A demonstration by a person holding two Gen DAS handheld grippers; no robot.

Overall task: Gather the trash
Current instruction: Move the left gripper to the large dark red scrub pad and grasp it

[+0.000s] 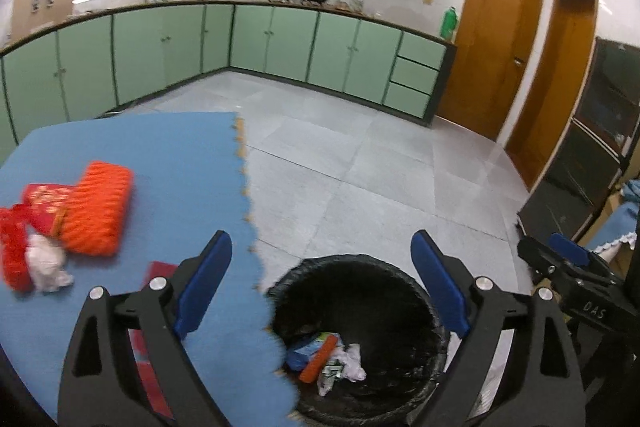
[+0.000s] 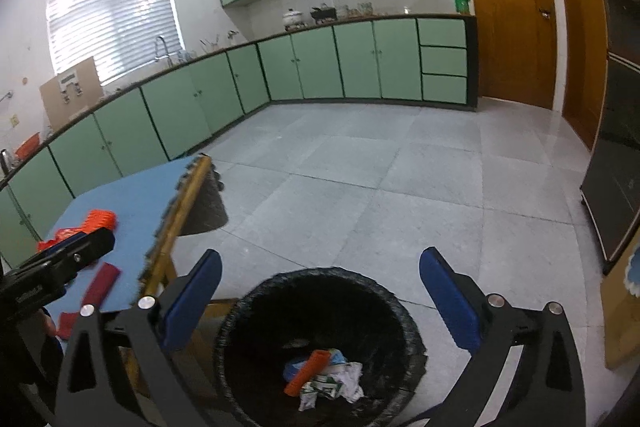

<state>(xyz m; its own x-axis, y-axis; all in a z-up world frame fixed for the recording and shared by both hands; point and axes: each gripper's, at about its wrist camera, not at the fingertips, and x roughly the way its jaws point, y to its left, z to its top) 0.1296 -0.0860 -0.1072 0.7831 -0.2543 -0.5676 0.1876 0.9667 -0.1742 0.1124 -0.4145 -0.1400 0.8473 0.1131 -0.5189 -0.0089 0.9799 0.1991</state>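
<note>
A table [image 1: 168,155] covered with a blue foam mat with a toothed edge carries several things. An orange ribbed packet [image 1: 98,207] lies on it, touching a red patterned packet [image 1: 46,205] beside it. A crumpled white tissue [image 1: 46,263] rests against a bright red wrapper [image 1: 14,247]. A dark red strip [image 2: 102,285] lies nearer the mat's edge. Beside the table, on the grey tiled floor [image 1: 360,167], stands a black-lined bin [image 1: 424,367].
</note>
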